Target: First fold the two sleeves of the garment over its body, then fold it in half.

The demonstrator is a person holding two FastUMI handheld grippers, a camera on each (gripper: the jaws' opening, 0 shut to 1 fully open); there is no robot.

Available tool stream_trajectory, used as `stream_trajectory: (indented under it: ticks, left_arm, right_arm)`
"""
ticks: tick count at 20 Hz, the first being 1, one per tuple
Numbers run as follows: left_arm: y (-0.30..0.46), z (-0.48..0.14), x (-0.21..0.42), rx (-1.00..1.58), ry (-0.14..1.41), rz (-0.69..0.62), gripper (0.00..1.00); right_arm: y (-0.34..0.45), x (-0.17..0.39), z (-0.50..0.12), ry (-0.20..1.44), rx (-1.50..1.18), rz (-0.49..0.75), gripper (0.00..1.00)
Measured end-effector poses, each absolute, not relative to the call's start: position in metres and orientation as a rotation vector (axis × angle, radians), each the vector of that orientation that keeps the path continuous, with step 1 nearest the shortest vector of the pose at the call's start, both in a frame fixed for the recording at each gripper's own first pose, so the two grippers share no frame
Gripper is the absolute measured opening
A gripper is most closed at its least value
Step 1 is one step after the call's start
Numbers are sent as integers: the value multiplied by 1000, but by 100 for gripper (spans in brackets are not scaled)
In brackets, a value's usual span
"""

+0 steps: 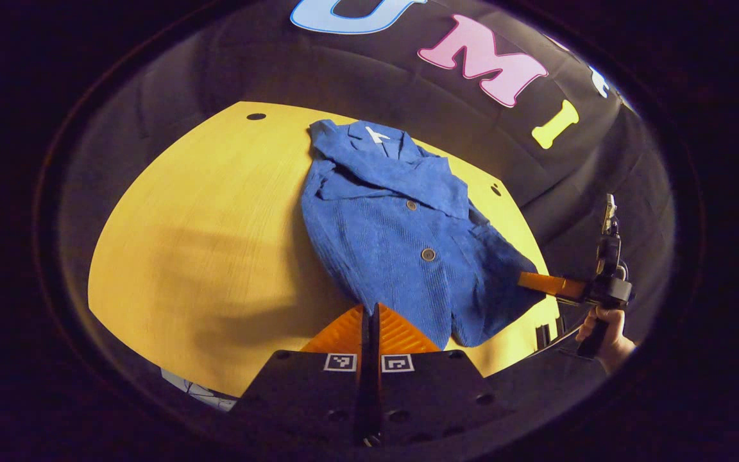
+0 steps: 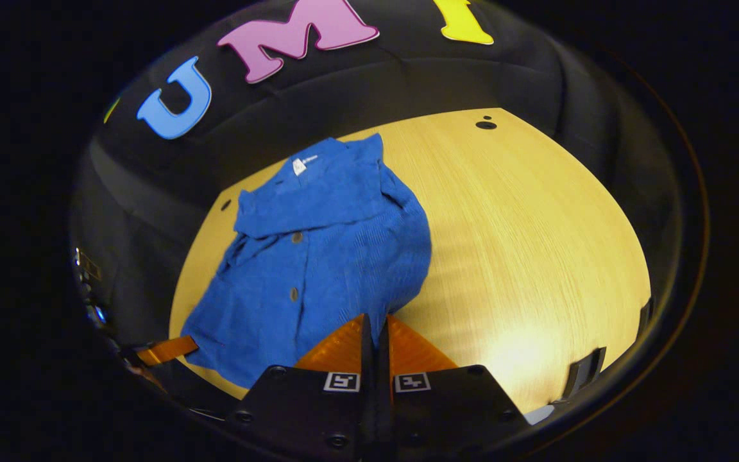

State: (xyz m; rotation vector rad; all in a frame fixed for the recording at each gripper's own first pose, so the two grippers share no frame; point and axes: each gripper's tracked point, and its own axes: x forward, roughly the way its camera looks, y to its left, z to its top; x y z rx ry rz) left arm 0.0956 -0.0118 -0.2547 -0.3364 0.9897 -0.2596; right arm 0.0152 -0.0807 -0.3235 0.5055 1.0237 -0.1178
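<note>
So, in the left gripper view you have one blue corduroy jacket (image 1: pixel 401 237) lying on the pale yellow wooden table (image 1: pixel 203 244), collar toward the booth wall and hem toward you. Its front faces up, with two round buttons down the middle and a white tag at the neck. The fabric is bunched and creased near the collar, and a sleeve lies folded across the chest. Your left gripper (image 1: pixel 369 321) sits at the jacket's near hem, its two fingers pressed together with the cloth's edge right at their tips; whether they pinch fabric you cannot tell. To the left of the jacket the table is bare and wide, with a soft shadow on it. Two small dark holes mark the table's far corners on either side of the jacket. At the jacket's right hem corner your other gripper (image 1: pixel 539 282) reaches in, held by your hand (image 1: pixel 607 333); its finger touches the cloth.

Turning to the right gripper view, the same jacket (image 2: pixel 318 256) lies with its collar far and hem near, two buttons showing on the front. Your right gripper (image 2: pixel 374 330) has its fingers pressed together at the jacket's near hem corner; a grip on the cloth cannot be confirmed. The table (image 2: pixel 523 244) stretches open to the right of the jacket. Beside the jacket's lower left corner the left gripper's finger (image 2: pixel 165 350) lies against the hem.
</note>
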Motion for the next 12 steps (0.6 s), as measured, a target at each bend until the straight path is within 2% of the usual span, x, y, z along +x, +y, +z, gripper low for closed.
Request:
stream_trajectory:
  ticks: [3,8,12]
  left_arm:
    - [-2,-230,155,-345,931,-267,0]
    - [15,-187,271,-315,820,-273,0]
    - [26,-170,373,-250,718,-277,0]
  right_arm:
    - [-84,83,-302,945,598,-114,5]
    - [-100,196,-282,824,536,-83,5]
    - [-120,284,-281,734,546,-108,5]
